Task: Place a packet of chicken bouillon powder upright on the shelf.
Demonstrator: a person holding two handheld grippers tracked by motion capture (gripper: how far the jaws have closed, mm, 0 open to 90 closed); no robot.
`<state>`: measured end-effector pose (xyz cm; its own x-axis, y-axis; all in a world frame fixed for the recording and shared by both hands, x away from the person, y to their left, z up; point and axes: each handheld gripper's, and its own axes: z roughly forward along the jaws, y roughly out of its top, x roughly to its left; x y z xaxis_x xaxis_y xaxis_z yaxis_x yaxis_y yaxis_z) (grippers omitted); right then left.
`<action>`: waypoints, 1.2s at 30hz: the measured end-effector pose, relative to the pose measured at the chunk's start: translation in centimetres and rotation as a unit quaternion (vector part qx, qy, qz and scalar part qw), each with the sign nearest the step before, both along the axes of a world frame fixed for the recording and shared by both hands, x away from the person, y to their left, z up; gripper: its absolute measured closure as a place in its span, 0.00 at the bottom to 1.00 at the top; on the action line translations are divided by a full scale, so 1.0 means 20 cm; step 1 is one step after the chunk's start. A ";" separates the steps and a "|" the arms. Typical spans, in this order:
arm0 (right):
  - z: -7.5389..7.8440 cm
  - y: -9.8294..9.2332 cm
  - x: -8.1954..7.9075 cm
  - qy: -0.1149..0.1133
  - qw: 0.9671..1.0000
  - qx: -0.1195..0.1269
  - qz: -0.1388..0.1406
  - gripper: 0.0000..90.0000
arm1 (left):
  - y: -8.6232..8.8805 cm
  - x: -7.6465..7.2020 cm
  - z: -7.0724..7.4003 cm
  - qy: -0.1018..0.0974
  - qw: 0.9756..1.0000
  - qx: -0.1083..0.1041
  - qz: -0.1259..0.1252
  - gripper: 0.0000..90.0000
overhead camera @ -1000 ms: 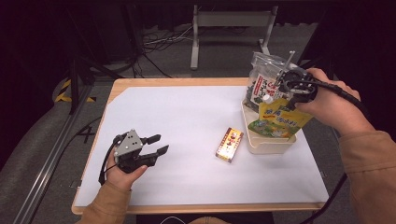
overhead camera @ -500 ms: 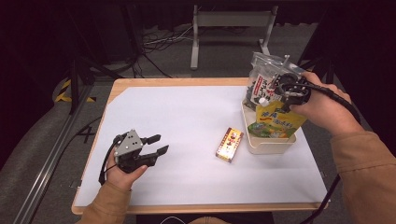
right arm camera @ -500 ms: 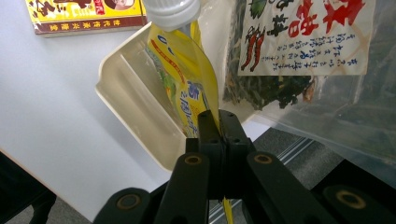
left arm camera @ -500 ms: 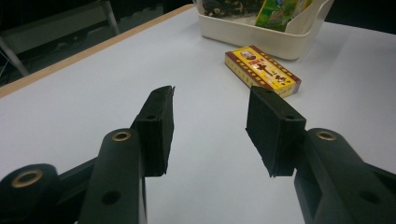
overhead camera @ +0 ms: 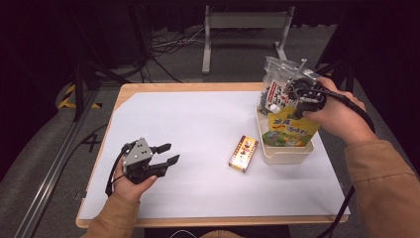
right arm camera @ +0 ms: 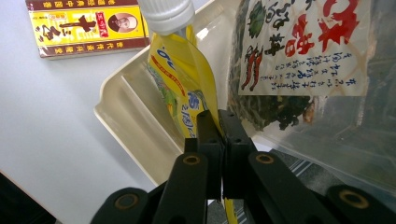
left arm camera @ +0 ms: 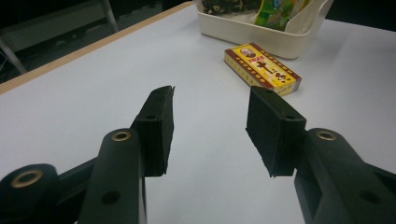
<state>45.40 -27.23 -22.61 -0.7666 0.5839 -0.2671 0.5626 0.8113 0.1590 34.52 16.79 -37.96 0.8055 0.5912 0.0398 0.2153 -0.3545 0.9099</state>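
Observation:
My right gripper is at the table's right side, shut on the edge of a yellow-green spouted pouch that stands in a cream tray. In the right gripper view the jaws pinch the pouch just below its white cap. A clear bag of dark dried food leans in the tray behind the pouch. A yellow and red box lies flat on the white table just left of the tray. My left gripper rests open near the front left, with nothing between its pads.
In the left gripper view the box and the tray lie ahead of the open jaws. The table's wooden edge borders the white sheet. Cables and a metal stand are on the floor behind.
My right gripper has shifted slightly left and down with the pouch in it. The left gripper has stayed where it was.

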 end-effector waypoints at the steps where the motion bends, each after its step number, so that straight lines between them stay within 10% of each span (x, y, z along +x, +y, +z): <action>1: 0.00 0.00 0.00 0.000 1.000 0.000 -0.001 0.98 | 0.00 0.00 0.00 0.000 1.000 0.000 0.000 0.57; 18: 0.02 -0.02 -0.02 -0.019 1.000 0.010 -0.002 0.77 | -0.03 0.01 -0.01 0.006 1.000 0.007 -0.004 0.55; 36: 0.12 -0.05 -0.14 -0.044 0.996 0.075 0.027 0.65 | -0.06 0.01 -0.02 0.009 1.000 0.012 -0.009 0.53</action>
<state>42.62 -28.14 -20.27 -0.7756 0.5804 -0.2481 0.4965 0.8037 0.3279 34.80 15.50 -38.32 0.8169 0.5754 0.0397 0.2239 -0.3799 0.8975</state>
